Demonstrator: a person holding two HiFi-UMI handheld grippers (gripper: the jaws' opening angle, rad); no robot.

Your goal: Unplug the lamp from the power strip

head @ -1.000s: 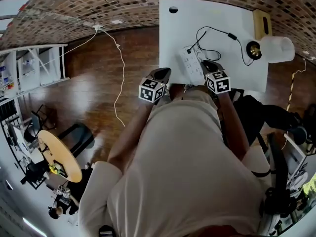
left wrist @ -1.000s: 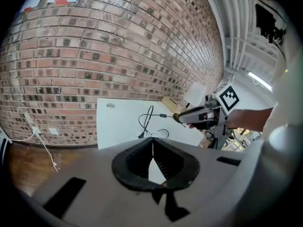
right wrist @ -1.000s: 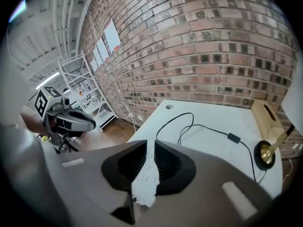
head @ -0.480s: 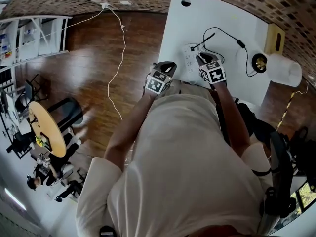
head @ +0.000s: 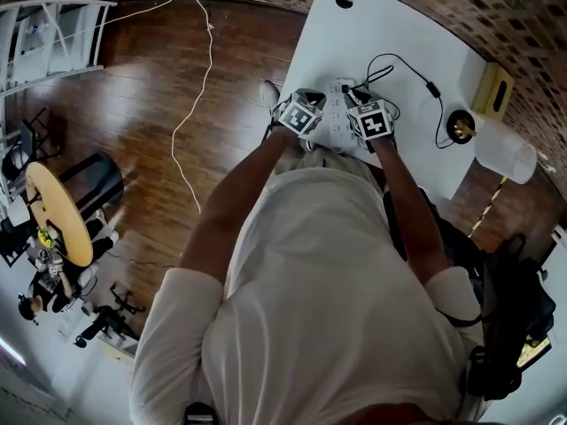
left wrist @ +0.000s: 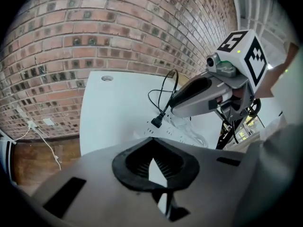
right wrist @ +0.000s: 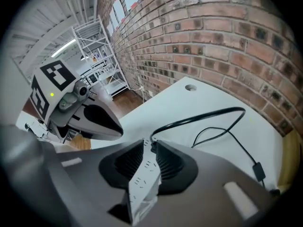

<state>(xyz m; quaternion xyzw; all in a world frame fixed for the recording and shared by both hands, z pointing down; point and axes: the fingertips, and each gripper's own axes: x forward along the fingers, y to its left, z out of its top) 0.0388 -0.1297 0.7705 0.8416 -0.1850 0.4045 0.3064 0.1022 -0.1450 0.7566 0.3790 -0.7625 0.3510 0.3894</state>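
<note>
On the white table [head: 399,34] lies a white power strip [head: 339,113] with a black plug [left wrist: 157,122] in it. The plug's black cord [right wrist: 203,117] runs past an inline switch [head: 432,88] to the lamp [head: 461,128] with its white shade [head: 507,156]. My right gripper [right wrist: 150,145] hangs over the strip [right wrist: 144,174]. Its jaws have just been opening, and the plug's end shows at their tips without the pads pressing on it. My left gripper [left wrist: 151,141] is at the strip's near left, shut on nothing. The right gripper [left wrist: 199,96] shows beside it.
A tan block [head: 494,88] stands behind the lamp. The table has a cable hole [head: 344,1] at the back. A brick wall [right wrist: 227,37] runs behind it. A white cable [head: 190,104] trails over the wooden floor to the left of the table's edge.
Both grippers have come down and forward from the table's near edge onto the power strip. The right gripper's tips now sit at the plug.
</note>
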